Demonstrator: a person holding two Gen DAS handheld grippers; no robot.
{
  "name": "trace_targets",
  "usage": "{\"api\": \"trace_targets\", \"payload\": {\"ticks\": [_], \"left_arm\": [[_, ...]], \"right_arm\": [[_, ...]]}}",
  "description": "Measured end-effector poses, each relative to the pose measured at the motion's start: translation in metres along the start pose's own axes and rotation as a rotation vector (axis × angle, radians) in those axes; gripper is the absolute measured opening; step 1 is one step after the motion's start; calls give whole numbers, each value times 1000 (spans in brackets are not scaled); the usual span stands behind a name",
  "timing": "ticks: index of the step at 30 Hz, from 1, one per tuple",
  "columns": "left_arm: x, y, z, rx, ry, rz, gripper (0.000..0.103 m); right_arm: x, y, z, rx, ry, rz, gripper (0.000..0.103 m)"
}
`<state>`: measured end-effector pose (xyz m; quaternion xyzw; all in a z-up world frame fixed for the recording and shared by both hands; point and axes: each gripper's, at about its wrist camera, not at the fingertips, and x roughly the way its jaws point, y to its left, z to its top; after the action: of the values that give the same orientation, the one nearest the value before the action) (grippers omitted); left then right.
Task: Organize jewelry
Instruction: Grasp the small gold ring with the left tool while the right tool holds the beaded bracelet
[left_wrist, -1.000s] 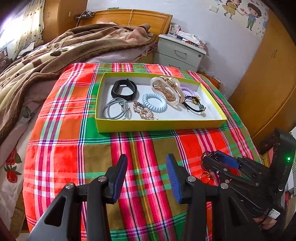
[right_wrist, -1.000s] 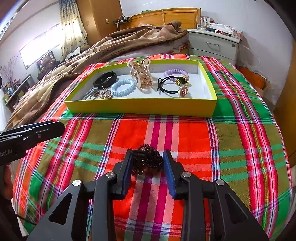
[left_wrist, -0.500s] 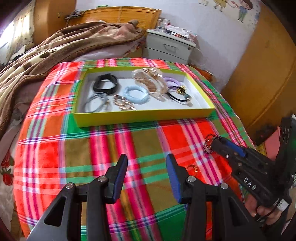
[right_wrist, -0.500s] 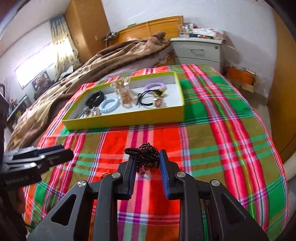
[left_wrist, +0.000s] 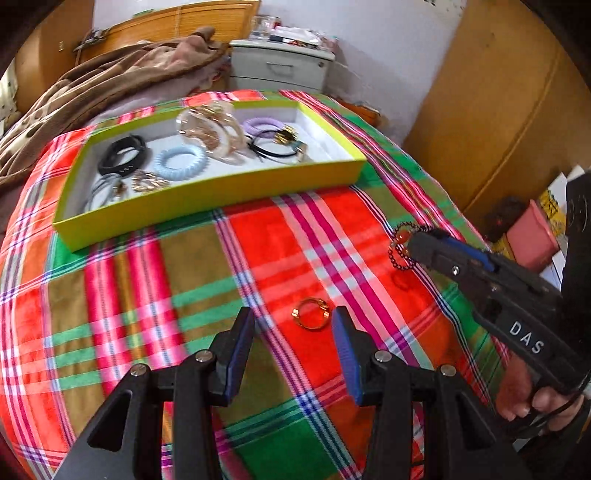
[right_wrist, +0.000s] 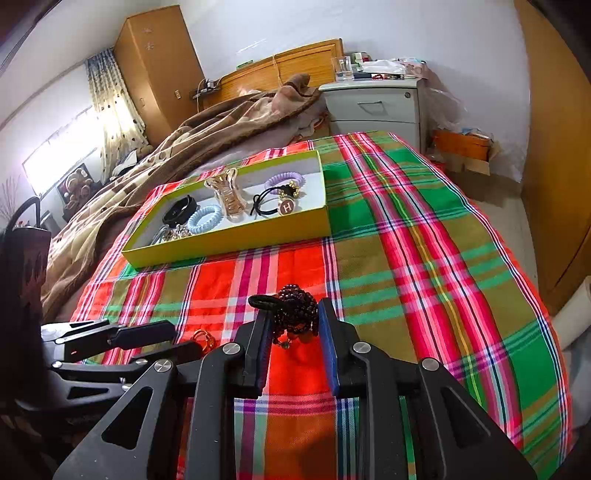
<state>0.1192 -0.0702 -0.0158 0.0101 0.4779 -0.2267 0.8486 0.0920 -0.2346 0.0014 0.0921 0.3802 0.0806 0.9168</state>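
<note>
My right gripper (right_wrist: 291, 332) is shut on a dark beaded bracelet (right_wrist: 295, 314) and holds it above the plaid cloth; it also shows in the left wrist view (left_wrist: 415, 243) with the bracelet (left_wrist: 399, 254) hanging from its tips. My left gripper (left_wrist: 293, 332) is open and empty, its fingers on either side of a gold ring (left_wrist: 311, 314) lying on the cloth. The ring also shows in the right wrist view (right_wrist: 203, 338). The yellow-green tray (left_wrist: 207, 199) (right_wrist: 229, 240) farther back holds hair ties, a clear hair claw and bracelets.
The plaid cloth (right_wrist: 424, 258) covers a rounded surface that drops off at the sides. A brown blanket (right_wrist: 166, 147) lies behind the tray. A grey nightstand (right_wrist: 376, 107) and wooden wardrobes stand at the back and right.
The right gripper has lifted the beaded bracelet off the cloth. The left gripper has moved right and forward, and the gold ring now lies between its open fingers.
</note>
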Motion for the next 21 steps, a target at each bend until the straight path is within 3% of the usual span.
{"api": "trace_targets", "payload": {"ticks": [17, 21], "left_arm": [[11, -28, 0, 142, -19, 135, 45], [11, -27, 0, 139, -21, 136, 31]], "right_arm": [[-4, -6, -2, 24, -14, 7, 25], [-4, -6, -2, 23, -12, 7, 25]]}}
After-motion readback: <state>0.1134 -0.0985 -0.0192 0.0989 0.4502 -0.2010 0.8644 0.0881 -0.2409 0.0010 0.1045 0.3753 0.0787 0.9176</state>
